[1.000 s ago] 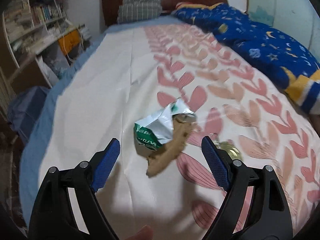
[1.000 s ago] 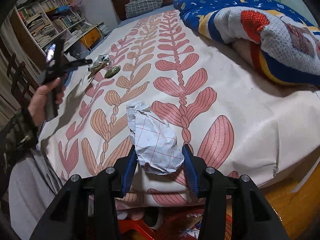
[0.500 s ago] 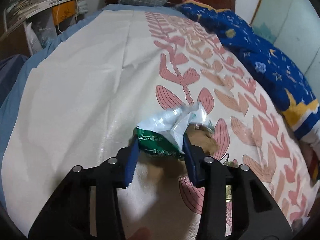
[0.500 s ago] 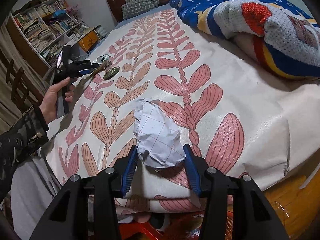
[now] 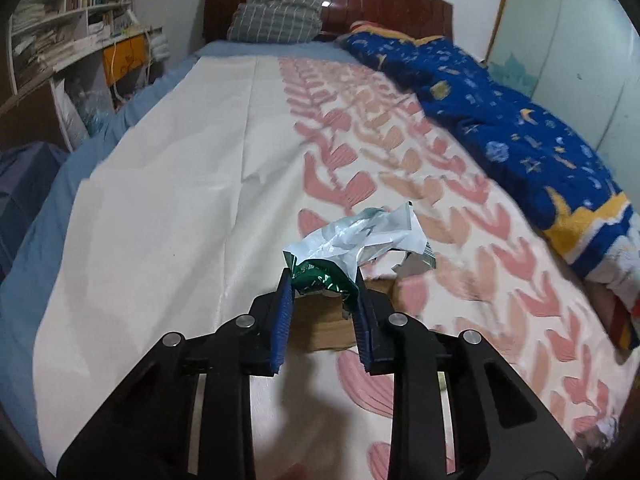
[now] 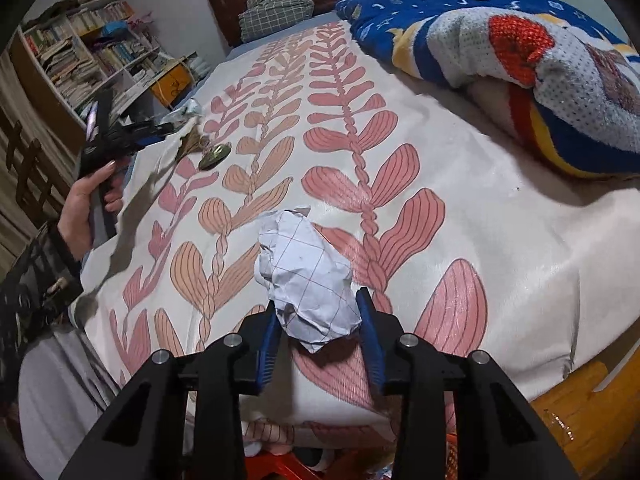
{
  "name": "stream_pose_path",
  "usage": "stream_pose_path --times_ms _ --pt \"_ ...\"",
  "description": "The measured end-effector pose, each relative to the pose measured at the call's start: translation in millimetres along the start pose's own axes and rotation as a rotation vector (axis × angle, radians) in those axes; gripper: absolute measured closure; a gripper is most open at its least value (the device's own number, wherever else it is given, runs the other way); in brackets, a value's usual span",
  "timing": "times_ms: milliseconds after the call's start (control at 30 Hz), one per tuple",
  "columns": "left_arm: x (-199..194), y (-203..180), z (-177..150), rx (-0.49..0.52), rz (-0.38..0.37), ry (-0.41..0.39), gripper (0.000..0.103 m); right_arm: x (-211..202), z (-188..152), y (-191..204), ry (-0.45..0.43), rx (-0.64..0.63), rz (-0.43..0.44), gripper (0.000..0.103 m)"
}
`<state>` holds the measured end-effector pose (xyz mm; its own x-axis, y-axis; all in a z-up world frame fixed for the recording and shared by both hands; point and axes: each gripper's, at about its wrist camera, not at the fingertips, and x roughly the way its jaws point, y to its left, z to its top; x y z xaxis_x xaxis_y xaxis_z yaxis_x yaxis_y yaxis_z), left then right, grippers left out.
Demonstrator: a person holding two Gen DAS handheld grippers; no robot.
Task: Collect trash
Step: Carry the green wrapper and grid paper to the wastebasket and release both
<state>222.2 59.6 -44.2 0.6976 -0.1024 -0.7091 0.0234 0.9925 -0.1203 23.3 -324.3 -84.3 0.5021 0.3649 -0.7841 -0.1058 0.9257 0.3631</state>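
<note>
Left wrist view: the left gripper [image 5: 322,284] has just been closing and now pinches the green and silver wrapper [image 5: 352,246], lifting it off the bed [image 5: 168,184].

Right wrist view: the right gripper [image 6: 318,326] has just been closing and squeezes the paper ball [image 6: 306,280]. A round lid [image 6: 215,155] is left on the bed. No trash bin shows yet

Leaf-patterned bed [image 5: 168,184], dark wooden headboard [image 5: 360,0], crowded bookshelves [image 6: 80,64] alongside.
</note>
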Motion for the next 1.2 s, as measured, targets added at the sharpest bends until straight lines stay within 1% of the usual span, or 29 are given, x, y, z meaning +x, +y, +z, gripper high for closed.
stream_pose_path --times_ms 100,133,200,233,267,300,333,433,500,533,600,633,700,733,767,800,900,933,967,1000,1033,1100,1167,1200 --pt "-27 -7 2 0.007 -0.016 -0.038 0.076 -7 1 1 -0.017 0.004 0.007 0.067" --pt "-44 -12 1 0.008 -0.026 -0.060 0.076 -10 1 1 -0.023 0.004 0.013 0.067" --pt "-65 -21 0 0.014 -0.038 -0.082 0.076 -19 0 2 -0.036 0.001 0.021 0.067" --pt "-86 -31 -5 0.015 -0.065 -0.099 0.076 -28 -1 2 -0.046 0.003 0.025 0.067" --pt "-97 -39 -9 0.018 -0.082 -0.103 0.076 -35 -2 2 -0.052 0.004 0.030 0.067" --pt "-110 -49 -16 0.023 -0.100 -0.106 0.076 -43 -3 1 -0.062 0.006 0.032 0.067" --pt "-127 -68 -29 0.038 -0.133 -0.105 0.076 -56 -5 -1 -0.077 0.009 0.031 0.067" --pt "-154 -112 -60 0.085 -0.200 -0.076 0.076 -81 -11 -8 -0.099 0.025 0.031 0.067" --pt "-166 -144 -84 0.119 -0.264 -0.028 0.076 -104 -19 -15 -0.115 0.032 0.016 0.067" --pt "-173 -168 -101 0.152 -0.312 0.010 0.076 -111 -22 -18 -0.120 0.035 0.008 0.067" --pt "-181 -207 -128 0.226 -0.364 0.071 0.076 -130 -32 -25 -0.123 0.039 -0.013 0.067" --pt "-184 -223 -141 0.267 -0.383 0.097 0.076 -139 -38 -29 -0.123 0.040 -0.031 0.067" --pt "-189 -245 -159 0.323 -0.404 0.130 0.076 -156 -53 -40 -0.112 0.047 -0.065 0.067" --pt "-191 -260 -171 0.359 -0.426 0.169 0.076 -162 -61 -46 -0.106 0.056 -0.079 0.067" --pt "-193 -266 -179 0.376 -0.435 0.190 0.076 -170 -72 -53 -0.098 0.069 -0.093 0.067" --pt "-193 -275 -189 0.405 -0.441 0.214 0.076 -174 -80 -59 -0.089 0.079 -0.104 0.067" --pt "-182 -306 -222 0.500 -0.450 0.342 0.076 -183 -110 -77 -0.049 0.121 -0.142 0.067" --pt "-177 -317 -234 0.532 -0.442 0.387 0.076 -183 -121 -82 -0.034 0.135 -0.150 0.067" --pt "-173 -328 -246 0.582 -0.427 0.417 0.076 -181 -134 -87 -0.015 0.148 -0.160 0.067" --pt "-171 -335 -254 0.624 -0.413 0.425 0.076 -180 -144 -91 0.004 0.156 -0.169 0.067" --pt "-168 -345 -264 0.675 -0.399 0.426 0.076 -175 -156 -95 0.025 0.166 -0.178 0.067" --pt "-158 -362 -283 0.763 -0.384 0.463 0.076 -160 -182 -106 0.070 0.203 -0.174 0.067" --pt "-140 -377 -310 0.849 -0.380 0.545 0.076 -138 -210 -119 0.124 0.252 -0.185 0.067" --pt "-132 -382 -322 0.883 -0.373 0.573 0.076 -127 -224 -126 0.148 0.280 -0.187 0.067"
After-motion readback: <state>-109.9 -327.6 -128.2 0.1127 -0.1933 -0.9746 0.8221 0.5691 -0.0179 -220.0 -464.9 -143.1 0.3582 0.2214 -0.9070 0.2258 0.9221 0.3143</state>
